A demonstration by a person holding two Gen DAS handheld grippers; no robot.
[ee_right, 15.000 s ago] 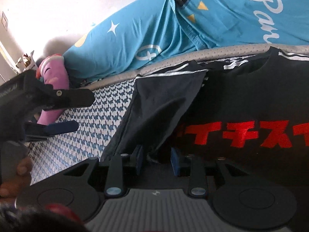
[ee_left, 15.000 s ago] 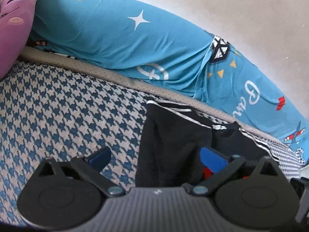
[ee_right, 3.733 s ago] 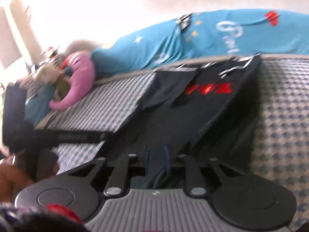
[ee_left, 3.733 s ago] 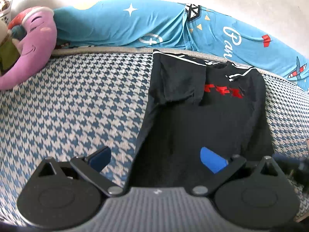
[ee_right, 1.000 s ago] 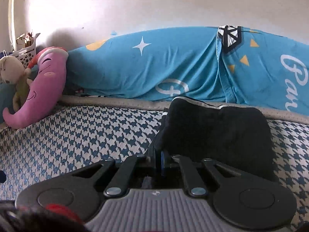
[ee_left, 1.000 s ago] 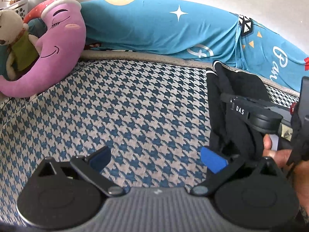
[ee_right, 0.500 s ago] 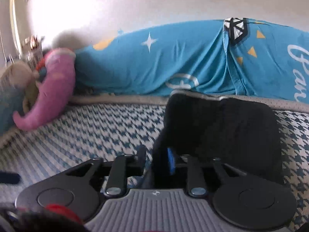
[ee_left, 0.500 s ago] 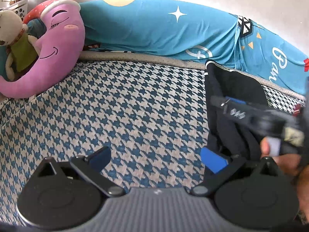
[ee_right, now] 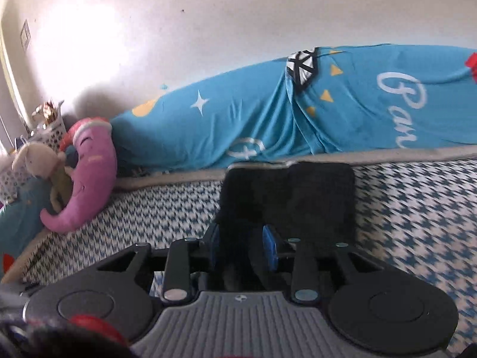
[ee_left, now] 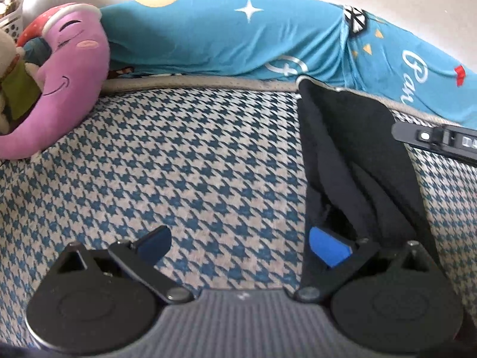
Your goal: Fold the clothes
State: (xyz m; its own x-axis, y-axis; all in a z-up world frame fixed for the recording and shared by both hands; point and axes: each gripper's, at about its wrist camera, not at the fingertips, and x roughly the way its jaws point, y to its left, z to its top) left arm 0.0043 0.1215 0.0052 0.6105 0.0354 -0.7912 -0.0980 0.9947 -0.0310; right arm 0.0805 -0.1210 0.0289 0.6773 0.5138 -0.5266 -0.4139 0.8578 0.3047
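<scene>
Black folded shirt [ee_left: 351, 149] lies ahead of the spread right gripper [ee_right: 241, 246] — beside the wide-spread left gripper [ee_left: 238, 240].

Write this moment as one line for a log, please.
task: fold clothes | black shirt: folded on bed | left gripper: open, empty | right gripper: open, at shirt's near edge

Left gripper [ee_left: 240, 246] over houndstooth mattress [ee_left: 193, 164], jaws wide apart, nothing between them. Folded black shirt [ee_left: 357, 161] lies to the right; blue pad of right finger [ee_left: 328, 246] at its near edge. Purple plush [ee_left: 68, 77] far left; blue bedding [ee_left: 223, 35] along wall.
</scene>
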